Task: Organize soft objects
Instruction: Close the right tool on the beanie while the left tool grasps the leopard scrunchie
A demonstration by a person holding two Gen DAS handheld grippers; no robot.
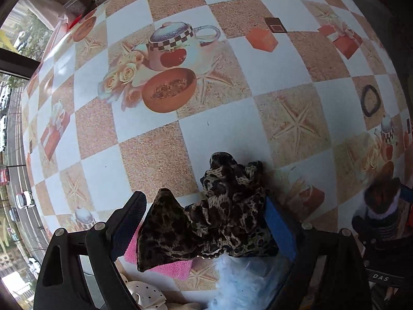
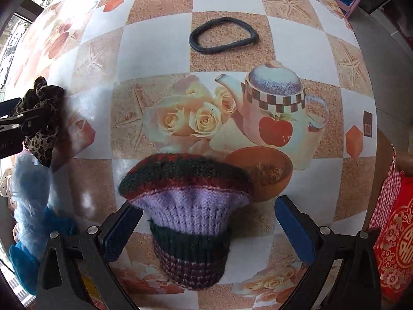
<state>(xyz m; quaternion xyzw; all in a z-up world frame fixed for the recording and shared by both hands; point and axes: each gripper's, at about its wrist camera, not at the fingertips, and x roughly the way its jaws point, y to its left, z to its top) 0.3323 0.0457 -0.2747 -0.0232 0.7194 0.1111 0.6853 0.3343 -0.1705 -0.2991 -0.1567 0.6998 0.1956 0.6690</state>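
Your left gripper [image 1: 204,222] holds the leopard-print scarf [image 1: 222,217] bunched between its jaws, lifted above the pink cloth [image 1: 165,266] and blue fluffy item [image 1: 240,281]. Your right gripper [image 2: 209,224] has its jaws spread around the knitted hat [image 2: 188,206], whose long axis runs away from you on the surface [image 2: 155,51]; neither pad clearly touches it.

Bright window daylight from the left, soft shadows, glare, heavy fisheye edge distortion.
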